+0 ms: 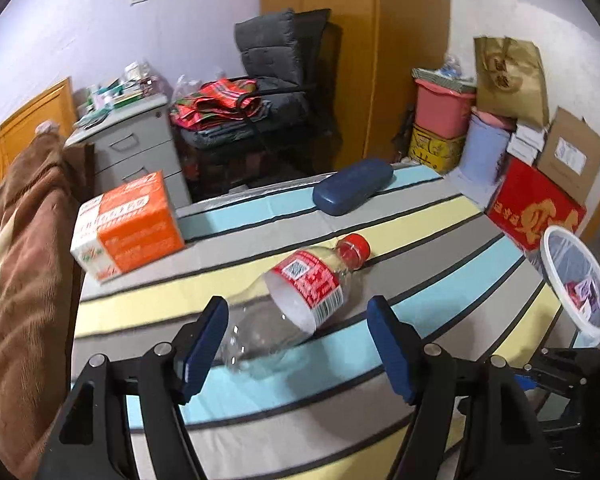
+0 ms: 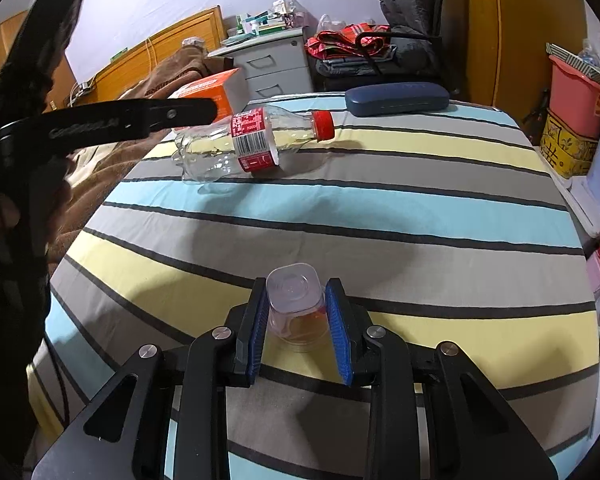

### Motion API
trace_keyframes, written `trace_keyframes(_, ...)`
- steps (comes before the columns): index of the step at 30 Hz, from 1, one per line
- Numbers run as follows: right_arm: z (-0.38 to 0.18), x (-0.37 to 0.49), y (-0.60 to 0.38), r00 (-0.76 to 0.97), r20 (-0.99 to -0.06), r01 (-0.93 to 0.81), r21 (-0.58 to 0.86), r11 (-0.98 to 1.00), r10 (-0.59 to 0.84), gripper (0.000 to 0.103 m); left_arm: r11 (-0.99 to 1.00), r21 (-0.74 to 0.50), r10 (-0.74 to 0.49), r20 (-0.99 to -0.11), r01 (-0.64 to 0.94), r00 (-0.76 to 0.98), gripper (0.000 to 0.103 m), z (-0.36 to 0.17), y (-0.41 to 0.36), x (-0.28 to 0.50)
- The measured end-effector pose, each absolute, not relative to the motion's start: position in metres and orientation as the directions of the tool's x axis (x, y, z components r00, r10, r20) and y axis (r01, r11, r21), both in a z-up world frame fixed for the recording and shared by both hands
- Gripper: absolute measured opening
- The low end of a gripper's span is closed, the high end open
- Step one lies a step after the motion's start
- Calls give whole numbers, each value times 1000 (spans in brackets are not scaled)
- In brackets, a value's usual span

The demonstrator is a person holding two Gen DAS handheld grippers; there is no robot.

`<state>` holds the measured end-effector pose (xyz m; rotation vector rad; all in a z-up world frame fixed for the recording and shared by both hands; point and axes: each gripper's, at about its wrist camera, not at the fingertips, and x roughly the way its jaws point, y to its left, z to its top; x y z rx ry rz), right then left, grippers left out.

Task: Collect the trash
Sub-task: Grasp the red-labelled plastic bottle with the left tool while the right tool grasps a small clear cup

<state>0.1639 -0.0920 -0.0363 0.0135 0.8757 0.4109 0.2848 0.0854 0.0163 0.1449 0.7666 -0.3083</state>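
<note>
An empty clear plastic bottle (image 1: 300, 296) with a red cap and red label lies on its side on the striped bed. My left gripper (image 1: 298, 314) is open, its blue pads on either side of the bottle's base end, not touching it. The bottle also shows in the right wrist view (image 2: 252, 140), with the left gripper's finger (image 2: 172, 114) beside it. My right gripper (image 2: 296, 294) is shut on a small clear plastic cup (image 2: 294, 300) held above the bed. A white trash bin (image 1: 576, 284) with a plastic liner stands at the bed's right side.
An orange and white box (image 1: 128, 224) and a dark blue glasses case (image 1: 352, 192) lie at the bed's far end. A brown blanket (image 1: 16, 280) covers the left side. A grey drawer unit (image 1: 140, 156), a chair and stacked boxes (image 1: 536, 204) stand beyond.
</note>
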Motion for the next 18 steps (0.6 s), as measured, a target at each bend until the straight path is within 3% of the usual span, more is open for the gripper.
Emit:
trace_keyframes(4,-36,166,-95,569,-744,-333,181,925,351,30,931,62,-207,-723,360,659,74,9,80,299)
trace_keyframes(18,-35,174,-105,583,-731,-314,199,928,354,30,905,50,-213,-806,423,552,75,-24,62,325)
